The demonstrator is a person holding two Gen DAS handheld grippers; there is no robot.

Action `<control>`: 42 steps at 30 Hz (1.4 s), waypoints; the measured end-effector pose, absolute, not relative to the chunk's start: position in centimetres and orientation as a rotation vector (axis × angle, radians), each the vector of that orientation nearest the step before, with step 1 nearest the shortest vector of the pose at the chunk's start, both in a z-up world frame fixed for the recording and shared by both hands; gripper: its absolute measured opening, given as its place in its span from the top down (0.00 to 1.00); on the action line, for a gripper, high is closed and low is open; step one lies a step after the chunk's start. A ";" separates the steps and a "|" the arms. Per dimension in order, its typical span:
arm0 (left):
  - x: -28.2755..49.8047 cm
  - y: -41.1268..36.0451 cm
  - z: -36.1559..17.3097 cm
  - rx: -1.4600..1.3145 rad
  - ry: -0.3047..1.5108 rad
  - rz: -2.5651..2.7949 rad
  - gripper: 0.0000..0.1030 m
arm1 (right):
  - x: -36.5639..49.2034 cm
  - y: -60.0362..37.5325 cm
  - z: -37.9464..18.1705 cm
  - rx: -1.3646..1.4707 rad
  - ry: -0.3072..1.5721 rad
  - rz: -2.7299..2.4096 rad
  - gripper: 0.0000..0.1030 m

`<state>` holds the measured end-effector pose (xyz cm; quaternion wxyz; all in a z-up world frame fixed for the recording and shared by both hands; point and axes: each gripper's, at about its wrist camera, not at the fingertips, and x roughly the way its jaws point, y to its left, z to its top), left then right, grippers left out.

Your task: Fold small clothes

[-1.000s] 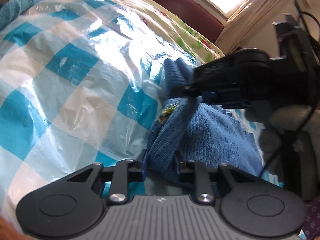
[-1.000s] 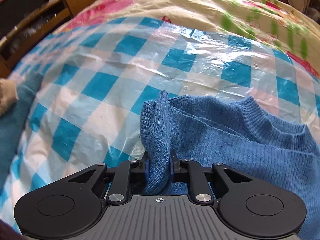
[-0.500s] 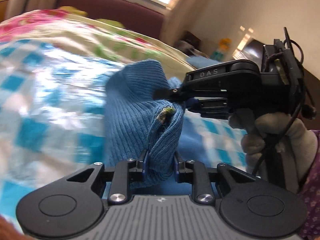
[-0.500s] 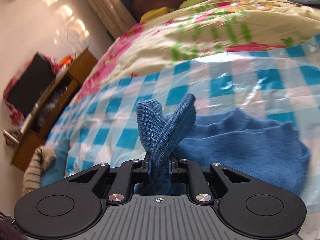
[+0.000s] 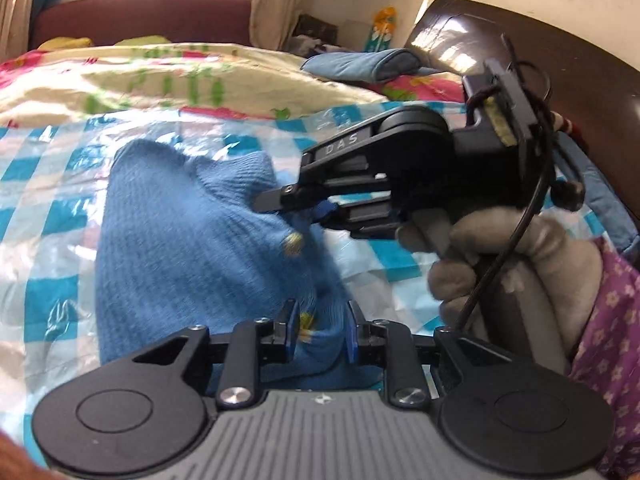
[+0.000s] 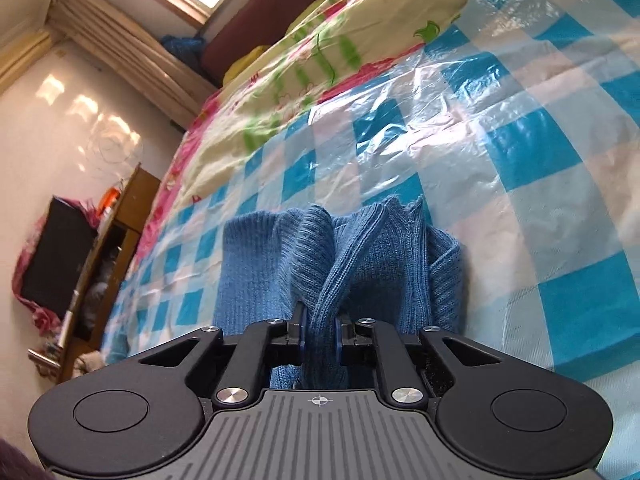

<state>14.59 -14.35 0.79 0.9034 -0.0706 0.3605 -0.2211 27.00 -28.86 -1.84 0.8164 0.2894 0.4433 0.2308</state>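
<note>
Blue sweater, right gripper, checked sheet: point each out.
Blue sweater (image 5: 192, 240): left wrist view, knit body held up off the bed.
Right gripper (image 5: 296, 210): left wrist view, fingertips shut on the sweater.
Checked sheet (image 6: 520, 152): right wrist view, blue square of the plastic cover.

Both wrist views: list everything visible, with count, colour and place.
sweater: one, blue knit, bunched over the sheet, pinched by both grippers
plastic sheet: one, blue-and-white check, covering the bed
quilt: one, cream floral, beyond the sheet
pillow: one, blue, near the headboard
cabinet: one, brown wood, beside the bed
left gripper: black, shut on sweater
right gripper: black, closing on sweater
gloved hand: one, grey, holding the right gripper
</note>
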 end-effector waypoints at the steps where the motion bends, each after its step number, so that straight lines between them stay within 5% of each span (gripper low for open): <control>1: 14.1 -14.3 1.1 -0.140 0.739 -0.467 0.74 | 26.9 -29.1 -1.8 0.634 0.938 0.500 0.88; 14: 8.7 -13.5 0.3 0.158 0.637 -0.393 0.57 | 26.6 -29.7 -3.0 0.660 0.986 0.539 0.74; 16: 8.5 -14.6 -0.3 0.249 0.601 -0.391 0.56 | 26.9 -29.4 -3.0 0.667 0.992 0.546 0.67; 27: 9.4 -17.7 -2.1 0.426 0.554 -0.368 0.55 | 27.5 -28.3 -3.0 0.602 1.023 0.554 0.65; 31: 9.9 -18.2 -1.5 0.399 0.575 -0.409 0.78 | 27.4 -27.9 -2.8 0.565 1.022 0.539 0.70; 33: 9.7 -18.1 -0.7 0.382 0.566 -0.422 0.79 | 27.3 -27.7 -2.2 0.537 1.009 0.540 0.82; 42: 8.9 -19.9 -0.6 0.390 0.578 -0.498 0.80 | 25.7 -31.6 -0.4 0.607 0.888 0.551 0.85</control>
